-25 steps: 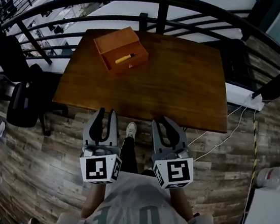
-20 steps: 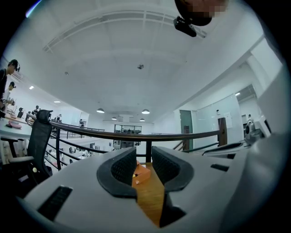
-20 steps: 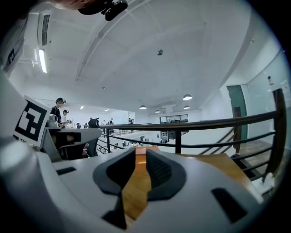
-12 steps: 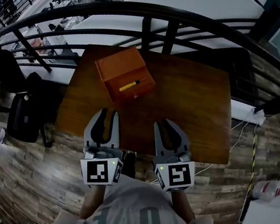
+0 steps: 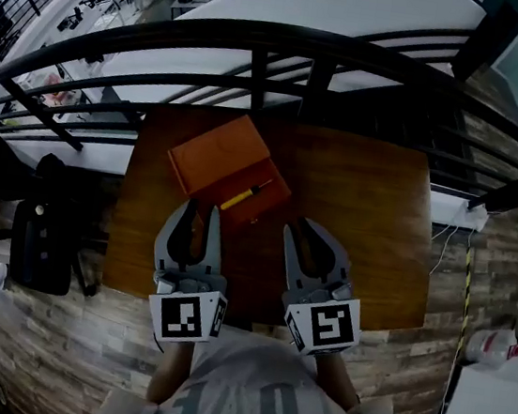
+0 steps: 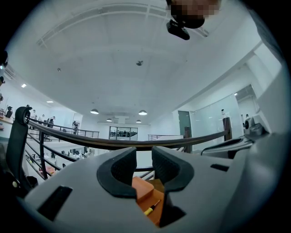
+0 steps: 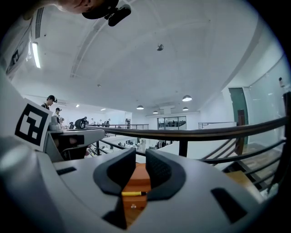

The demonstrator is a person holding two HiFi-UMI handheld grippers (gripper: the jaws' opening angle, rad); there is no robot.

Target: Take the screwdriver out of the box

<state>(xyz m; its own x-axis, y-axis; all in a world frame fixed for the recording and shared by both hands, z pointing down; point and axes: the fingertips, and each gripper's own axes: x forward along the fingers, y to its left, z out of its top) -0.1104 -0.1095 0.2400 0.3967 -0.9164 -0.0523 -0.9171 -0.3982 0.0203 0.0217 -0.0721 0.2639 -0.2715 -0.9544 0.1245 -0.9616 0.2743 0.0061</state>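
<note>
An orange-brown wooden box (image 5: 219, 153) lies open on the left part of the brown table (image 5: 363, 206), its lid folded back. Inside its tray lies a screwdriver (image 5: 242, 196) with a yellow handle. My left gripper (image 5: 199, 207) hovers over the table just in front of the box, jaws a narrow gap apart and empty. My right gripper (image 5: 302, 224) is beside it, to the right of the box, also slightly open and empty. Through the left gripper (image 6: 144, 157) I see the box (image 6: 144, 191) and screwdriver (image 6: 150, 209); the right gripper (image 7: 140, 159) frames the box (image 7: 136, 179) and screwdriver (image 7: 132, 193) too.
A black metal railing (image 5: 290, 44) runs behind the table's far edge. A black chair (image 5: 43, 230) stands left of the table on the wood-plank floor. White cables (image 5: 443, 245) trail off the table's right side. The table's right half is bare wood.
Both grippers have advanced from over the floor to above the table's near part. The box and screwdriver now sit much closer to the left gripper's tips. Jaw gaps look unchanged.
</note>
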